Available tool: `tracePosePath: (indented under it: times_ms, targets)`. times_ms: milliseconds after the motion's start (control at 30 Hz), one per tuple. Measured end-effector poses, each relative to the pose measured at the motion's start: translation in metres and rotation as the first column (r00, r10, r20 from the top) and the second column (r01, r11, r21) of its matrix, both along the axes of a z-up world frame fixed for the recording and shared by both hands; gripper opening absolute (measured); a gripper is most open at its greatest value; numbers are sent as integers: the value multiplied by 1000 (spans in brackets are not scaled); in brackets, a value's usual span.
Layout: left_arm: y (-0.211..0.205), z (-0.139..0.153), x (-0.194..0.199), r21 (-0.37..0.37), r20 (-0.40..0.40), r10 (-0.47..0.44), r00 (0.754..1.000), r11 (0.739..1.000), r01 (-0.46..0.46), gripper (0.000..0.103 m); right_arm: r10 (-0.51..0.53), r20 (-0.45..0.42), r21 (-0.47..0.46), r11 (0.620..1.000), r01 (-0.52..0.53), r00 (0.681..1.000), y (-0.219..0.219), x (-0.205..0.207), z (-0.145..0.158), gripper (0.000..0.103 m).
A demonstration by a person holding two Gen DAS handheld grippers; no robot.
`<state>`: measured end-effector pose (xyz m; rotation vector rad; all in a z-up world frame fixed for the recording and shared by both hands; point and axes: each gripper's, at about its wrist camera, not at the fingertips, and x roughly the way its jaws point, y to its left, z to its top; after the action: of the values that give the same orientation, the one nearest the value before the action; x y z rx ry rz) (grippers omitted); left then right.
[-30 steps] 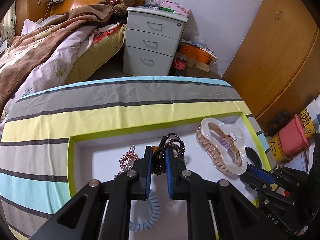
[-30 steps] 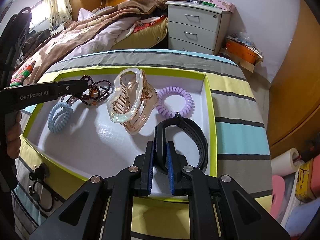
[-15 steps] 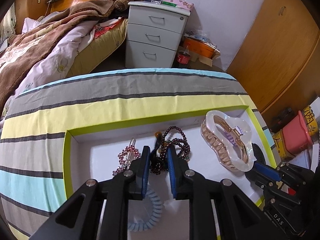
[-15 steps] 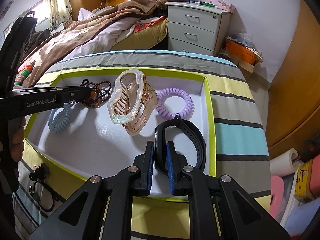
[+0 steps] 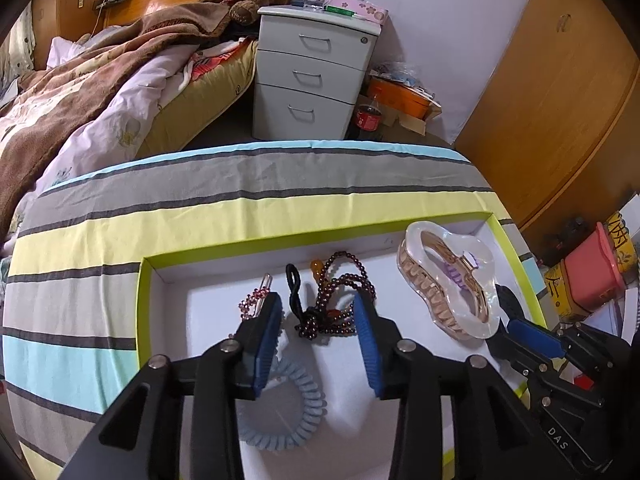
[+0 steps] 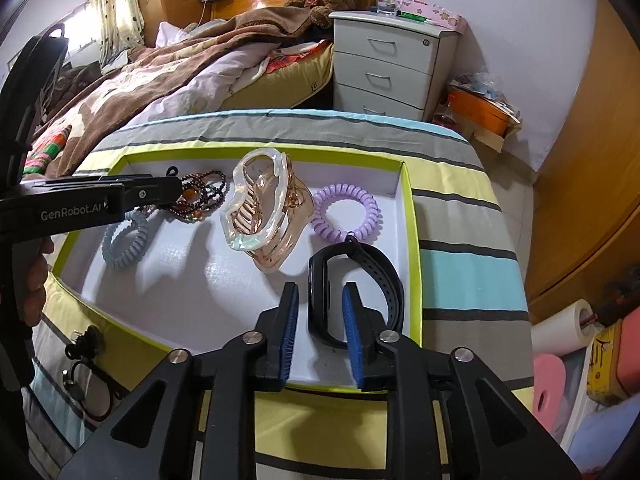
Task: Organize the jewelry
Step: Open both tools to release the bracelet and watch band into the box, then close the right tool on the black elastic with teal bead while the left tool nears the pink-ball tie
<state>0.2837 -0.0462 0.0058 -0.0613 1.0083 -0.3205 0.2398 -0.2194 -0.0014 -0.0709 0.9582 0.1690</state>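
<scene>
Landmark: white tray w/ lime-green rim (image 6: pixel 409 216) on the striped cloth (image 6: pixel 460 264).

L to R inside tray: blue coil hair tie (image 6: pixel 125 241) near its left wall; dark bead bracelet (image 5: pixel 336 300) toward the far-left corner, lying betw. the left gripper (image 5: pixel 320 312) pads, jaws opening, pads not touching the beads. Clear/rose-gold claw clip (image 6: pixel 264 216) mid-tray. Purple coil tie (image 6: pixel 346 213) by the far-right corner. Black wristband (image 6: pixel 352 292) against the right wall, near front; its thick side sits betw. the right gripper (image 6: pixel 320 306) pads, jaws opening, grip released.
</scene>
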Motion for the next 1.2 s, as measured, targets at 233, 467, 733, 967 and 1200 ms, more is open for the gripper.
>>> tracePosePath:
  times_ms: [233, 467, 733, 967, 1200]
  targets:
    - [1, 9, -11, -11, 19, -5, 1000, 1000, 5, 48, -4, 24, 6, 1000, 4, 1000, 0, -12, 8, 30]
    - [7, 23, -29, -32, 44, -3, 999, 999, 4, 52, -25, 57, 29, 999, 24, 998, -4, -27, 19, 34]
    - [28, 49, -66, -57, 116, 18, 993, 998, -12, 57, -33, 115, 68, 997, 25, 993, -7, -58, 37, 34]
    - [51, 57, -104, -79, 146, 56, 988, 996, -45, 57, 19, 139, 110, 993, -34, 990, 7, -88, 41, 34]
    - [78, 48, -140, -82, 145, 126, 981, 990, -115, 57, 163, 95, 172, 969, -177, 982, 47, -109, 23, 34]
